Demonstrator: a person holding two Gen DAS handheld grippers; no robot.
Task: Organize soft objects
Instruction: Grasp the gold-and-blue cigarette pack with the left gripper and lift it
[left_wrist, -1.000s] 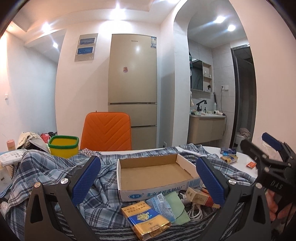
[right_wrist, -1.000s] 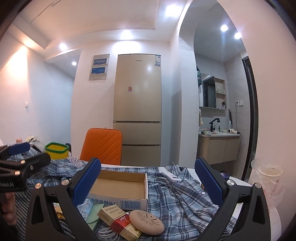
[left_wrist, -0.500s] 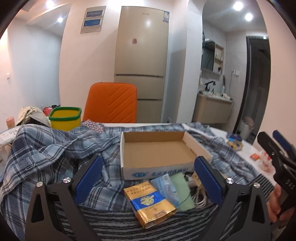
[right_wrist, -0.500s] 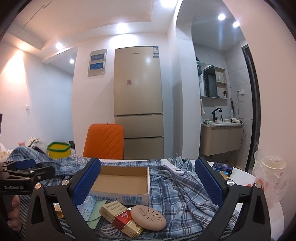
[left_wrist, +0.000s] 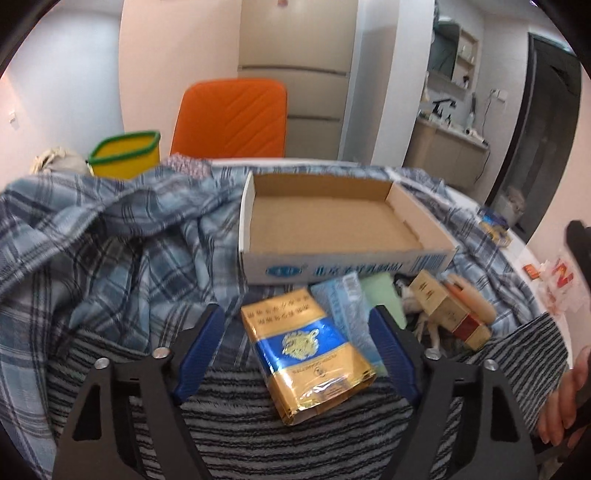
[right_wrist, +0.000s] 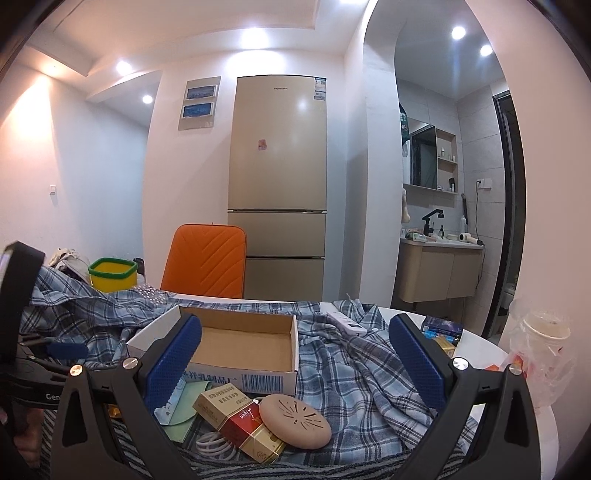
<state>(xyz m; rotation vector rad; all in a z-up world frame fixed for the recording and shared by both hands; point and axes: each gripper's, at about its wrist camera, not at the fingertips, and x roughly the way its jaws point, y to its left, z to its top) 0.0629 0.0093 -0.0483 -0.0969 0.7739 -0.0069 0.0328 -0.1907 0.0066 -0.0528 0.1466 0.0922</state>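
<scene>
left tongs (left_wrist: 295, 354) are tipped down over a gold and blue packet (left_wrist: 308, 350) that lies on a striped towel (left_wrist: 236, 417). the blue pads sit either side of it with gaps showing, so not touching, and the jaws have just been closing in around the packet. just past it there's a clear blue sachet (left_wrist: 347, 306) and a green envelope (left_wrist: 380, 295), and beyond those an empty cardboard box (left_wrist: 332, 225) sitting on a blue plaid shirt (left_wrist: 122, 236) that's spread all over the surface (right_wrist: 476, 343).

right tongs (right_wrist: 291, 354) are pointing pretty much level, spread wide with nothing between them. under them you can see a gold and red carton (right_wrist: 240, 417), a round pink disc (right_wrist: 295, 421) leaning on the carton, and a white cable (right_wrist: 214, 443) poking out from beneath. a white power strip (right_wrist: 343, 321) lies on the shirt further back, and a cup in a plastic bag (right_wrist: 543, 350) stands at the right edge.

behind it all: yellow bin with a green rim (right_wrist: 112, 275), orange chair (right_wrist: 207, 266), fridge (right_wrist: 277, 177). a hand (left_wrist: 569, 398) shows at the right edge of the left view.
</scene>
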